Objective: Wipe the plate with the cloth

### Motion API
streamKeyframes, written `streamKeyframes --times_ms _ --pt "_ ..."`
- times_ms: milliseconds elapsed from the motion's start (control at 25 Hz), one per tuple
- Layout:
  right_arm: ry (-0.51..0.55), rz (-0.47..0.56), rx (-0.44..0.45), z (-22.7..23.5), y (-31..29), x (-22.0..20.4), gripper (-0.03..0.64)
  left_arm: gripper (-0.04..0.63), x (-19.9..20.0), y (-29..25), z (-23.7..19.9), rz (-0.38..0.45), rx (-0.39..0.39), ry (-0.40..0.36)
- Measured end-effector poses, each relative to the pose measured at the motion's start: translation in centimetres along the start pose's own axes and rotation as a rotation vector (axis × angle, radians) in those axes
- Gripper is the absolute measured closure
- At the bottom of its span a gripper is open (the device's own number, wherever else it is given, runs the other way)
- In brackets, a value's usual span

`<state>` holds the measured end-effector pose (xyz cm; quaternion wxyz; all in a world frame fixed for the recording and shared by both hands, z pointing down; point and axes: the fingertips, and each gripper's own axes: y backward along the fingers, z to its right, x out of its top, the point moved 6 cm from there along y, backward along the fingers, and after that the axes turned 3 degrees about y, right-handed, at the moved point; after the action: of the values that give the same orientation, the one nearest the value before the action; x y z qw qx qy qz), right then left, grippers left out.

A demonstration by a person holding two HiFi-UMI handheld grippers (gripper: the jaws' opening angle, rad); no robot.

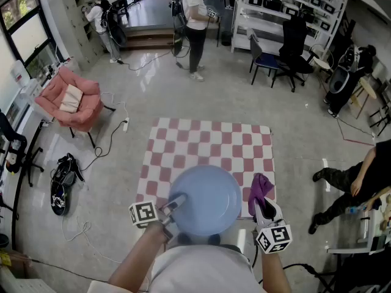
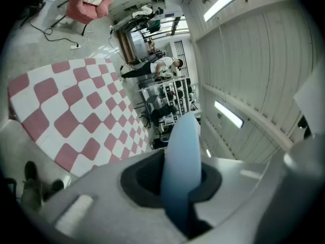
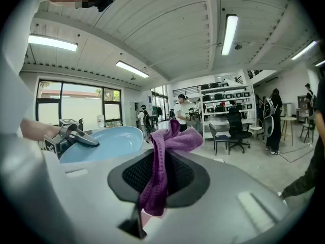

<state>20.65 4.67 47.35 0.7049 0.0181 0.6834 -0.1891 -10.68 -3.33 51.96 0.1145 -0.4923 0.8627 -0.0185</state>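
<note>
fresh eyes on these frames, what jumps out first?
A big pale-blue plate hangs over the near edge of the red-and-white checkered mat, its rim clamped in the left claw. Just to the plate's right, a purple cloth sticks up from the right claw, which is pinched shut on it.

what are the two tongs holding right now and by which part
Left tongs clamp the blue plate by its rim, on the side nearest the person. Right tongs pinch the purple cloth by a bunched fold, loose end poking past the tips.
</note>
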Motion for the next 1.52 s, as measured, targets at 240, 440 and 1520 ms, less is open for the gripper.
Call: streamKeyframes --times_ms 240,440,1520 --pt "0.002 -0.002 0.008 -0.4 -0.1 -0.3 0.552 0.543 -0.2 -0.1 0.1 0.005 -0.021 0.023" --pt "-0.001 -0.002 0.004 -0.2 -0.1 -0.1 0.552 0.543 -0.1 0.0 -0.1 0.005 -0.002 0.012" --pt "0.106 -0.010 0.243 -2.2 -1.7 2.5 0.549 0.546 -1.1 -1.6 -0.1 -0.018 0.055 -0.069"
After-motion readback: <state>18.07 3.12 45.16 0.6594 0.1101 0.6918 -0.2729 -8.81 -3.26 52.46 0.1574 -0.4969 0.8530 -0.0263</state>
